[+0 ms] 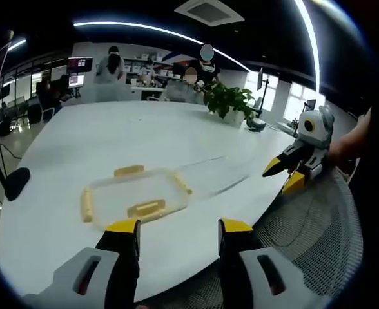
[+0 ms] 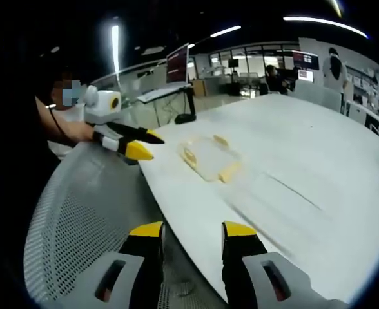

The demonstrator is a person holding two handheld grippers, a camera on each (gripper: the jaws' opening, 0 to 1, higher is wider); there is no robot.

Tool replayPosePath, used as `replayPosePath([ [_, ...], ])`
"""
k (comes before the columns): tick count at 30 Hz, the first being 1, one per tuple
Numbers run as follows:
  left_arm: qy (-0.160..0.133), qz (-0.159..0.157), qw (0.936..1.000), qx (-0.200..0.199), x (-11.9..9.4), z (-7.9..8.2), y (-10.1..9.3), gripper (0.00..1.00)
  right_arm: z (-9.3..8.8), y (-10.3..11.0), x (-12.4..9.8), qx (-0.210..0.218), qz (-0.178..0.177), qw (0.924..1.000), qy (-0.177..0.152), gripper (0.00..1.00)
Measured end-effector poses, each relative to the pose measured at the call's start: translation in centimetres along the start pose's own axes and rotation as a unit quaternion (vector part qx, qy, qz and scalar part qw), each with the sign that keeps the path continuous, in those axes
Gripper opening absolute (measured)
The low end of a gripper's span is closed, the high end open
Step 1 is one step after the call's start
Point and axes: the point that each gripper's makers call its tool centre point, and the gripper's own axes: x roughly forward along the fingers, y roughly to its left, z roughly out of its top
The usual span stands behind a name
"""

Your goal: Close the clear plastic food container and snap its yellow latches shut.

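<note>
- the left gripper (image 1: 178,226) rises from the bottom of the left gripper view, jaws apart and holding nothing, aimed at the container as if lining up an approach.
- the right gripper (image 2: 192,230) rises at the bottom of the right gripper view, jaws likewise apart and empty, poised over the table edge and a mesh chair (image 2: 80,219).
- the clear container (image 1: 135,195) lies flat on the white table (image 1: 80,141), lower centre-left of the left gripper view; it sits upper centre in the right gripper view.
- its yellow latches (image 1: 145,208) mark the four sides; i cannot tell whether they are snapped.
- farther back, a potted plant (image 1: 230,102) stands upper right.
</note>
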Motion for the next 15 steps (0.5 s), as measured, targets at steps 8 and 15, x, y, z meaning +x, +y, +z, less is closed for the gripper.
replayPosePath([
  [8,0.007,-0.006,1.0000,0.001,0.2,0.4,-0.1,0.48,1.2,-0.6,-0.5,0.008,-0.003,0.9998,-0.019,0.32],
  [15,0.007,-0.022,0.9997,-0.007,0.1,0.8,-0.3,0.48,1.8,-0.8,-0.5,0.005,-0.006,0.9997,-0.022,0.31],
])
